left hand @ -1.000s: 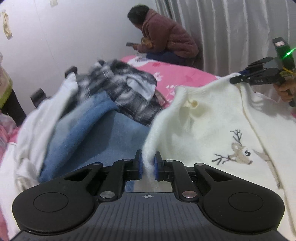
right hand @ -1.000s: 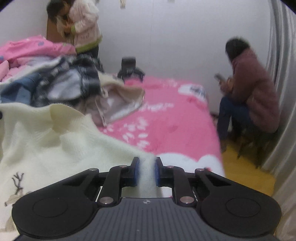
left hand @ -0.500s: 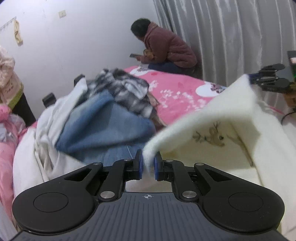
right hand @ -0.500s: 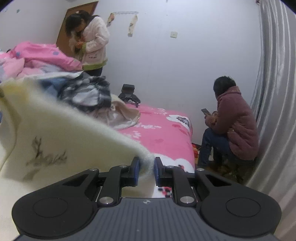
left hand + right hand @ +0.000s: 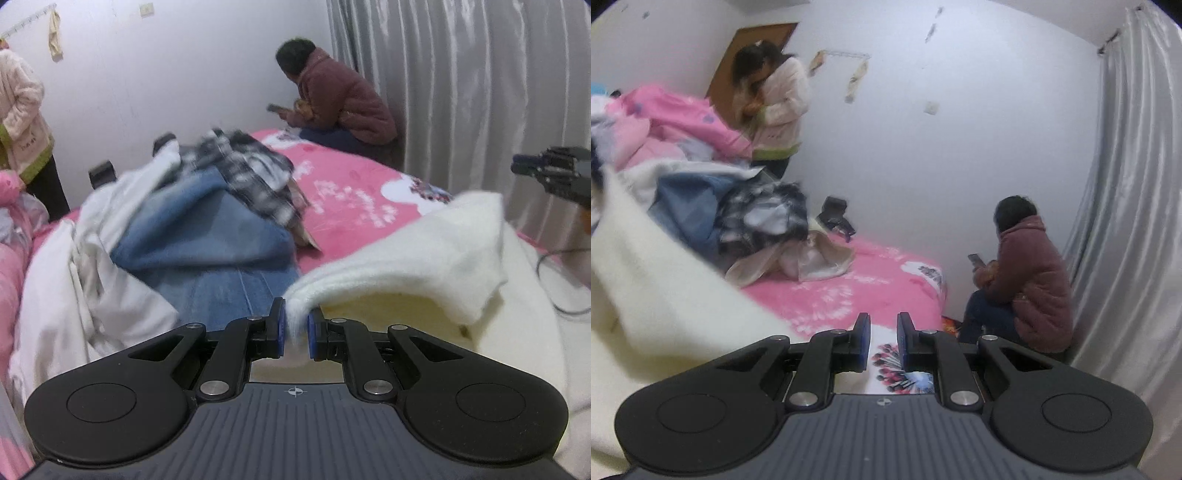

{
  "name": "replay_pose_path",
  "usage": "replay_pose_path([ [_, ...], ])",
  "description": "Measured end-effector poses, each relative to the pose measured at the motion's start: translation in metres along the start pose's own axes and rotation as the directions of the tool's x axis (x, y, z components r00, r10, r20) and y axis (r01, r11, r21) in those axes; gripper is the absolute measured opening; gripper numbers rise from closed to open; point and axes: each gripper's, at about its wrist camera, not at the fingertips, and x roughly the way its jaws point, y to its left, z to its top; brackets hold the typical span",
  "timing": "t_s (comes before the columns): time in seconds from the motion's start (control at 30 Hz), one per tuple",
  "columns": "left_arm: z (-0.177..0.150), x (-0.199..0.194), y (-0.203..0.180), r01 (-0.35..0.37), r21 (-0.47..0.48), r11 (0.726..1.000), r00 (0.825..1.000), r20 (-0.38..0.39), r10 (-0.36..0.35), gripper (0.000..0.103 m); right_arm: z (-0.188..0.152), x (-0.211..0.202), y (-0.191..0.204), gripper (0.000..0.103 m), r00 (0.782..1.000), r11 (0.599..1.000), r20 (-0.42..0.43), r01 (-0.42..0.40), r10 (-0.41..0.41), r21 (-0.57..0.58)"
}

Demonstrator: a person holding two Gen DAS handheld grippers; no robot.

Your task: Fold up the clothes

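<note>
Pink floral bedding spreads ahead of both claws, under white walls and grey curtains. Left gripper is clamped on the cream sweater. Right gripper has let its corner go since half a second ago; nothing lies between its jaws, and the sweater is at its left.

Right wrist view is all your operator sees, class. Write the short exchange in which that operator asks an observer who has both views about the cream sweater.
Operator: Does the left gripper hold the sweater?
Observer: Yes. The left gripper is shut on an edge of the cream sweater.
Operator: Does my right gripper touch it anywhere?
Observer: No. The left view shows the right gripper apart from the sweater, above its drooping corner.
Operator: Anything lying near that corner?
Observer: A thin dark cable loops across the pale fabric on that side.
</note>
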Motion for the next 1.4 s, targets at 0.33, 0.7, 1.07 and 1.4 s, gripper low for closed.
replay_pose_path([
  [0.33, -0.055, 0.002, 0.027, -0.026, -0.287, 0.958, 0.985, -0.173, -0.025, 0.029, -0.032, 0.015, -0.025, 0.064, 0.958, 0.941, -0.253, -0.046, 0.137, 0.336],
  [0.7, -0.092, 0.048, 0.104, 0.242, -0.943, 0.230, 0.948, 0.178, -0.265, 0.059, -0.057, 0.119, -0.088, 0.090, 0.843, 0.446, -0.236, -0.005, 0.483, 0.895],
  [1.07, -0.108, 0.061, 0.104, 0.232, -0.962, 0.144, 0.942, 0.185, -0.279, 0.011, -0.053, 0.113, -0.076, 0.033, 0.825, 0.400, -0.249, 0.030, 0.507, 0.916],
  [1.4, -0.108, 0.090, 0.113, 0.083, -0.929, 0.361, 0.968, -0.011, -0.249, 0.017, -0.052, 0.077, -0.066, 0.031, 0.847, 0.540, -0.288, 0.000, 0.447, 0.841],
])
